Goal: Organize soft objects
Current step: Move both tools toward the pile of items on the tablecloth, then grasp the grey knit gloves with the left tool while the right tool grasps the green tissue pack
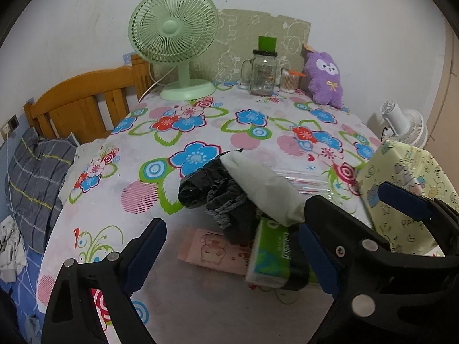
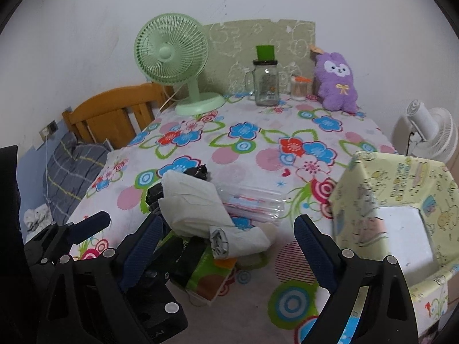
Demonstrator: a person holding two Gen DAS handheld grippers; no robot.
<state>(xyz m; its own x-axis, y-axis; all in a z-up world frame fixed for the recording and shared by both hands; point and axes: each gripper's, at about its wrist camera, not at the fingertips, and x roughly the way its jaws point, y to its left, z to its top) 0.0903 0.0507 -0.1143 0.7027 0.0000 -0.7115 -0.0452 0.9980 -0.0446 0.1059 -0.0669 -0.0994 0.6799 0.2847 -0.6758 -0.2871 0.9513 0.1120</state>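
A heap of soft things lies on the flowered tablecloth [image 1: 178,301]. It holds a white cloth [image 1: 258,183], a black plastic bag [image 1: 198,186], a dark grey cloth [image 1: 226,209], a green tissue pack [image 1: 269,255] and a pink pack [image 1: 209,249]. My left gripper [image 1: 229,258] is open, low over the pink and green packs. My right gripper [image 2: 229,252] is open too, with the rolled end of the white cloth [image 2: 195,200] and the green tissue pack [image 2: 206,269] between its fingers, untouched. A purple plush [image 2: 338,83] sits upright at the far edge.
A yellow patterned box [image 2: 401,189] stands open at the right. A clear plastic pack [image 2: 252,200] lies behind the heap. At the back stand a green fan [image 1: 175,46], a glass jar mug [image 1: 262,71] and a cotton swab tub [image 1: 289,80]. A wooden headboard [image 1: 86,106] and pillow [image 1: 37,177] are left.
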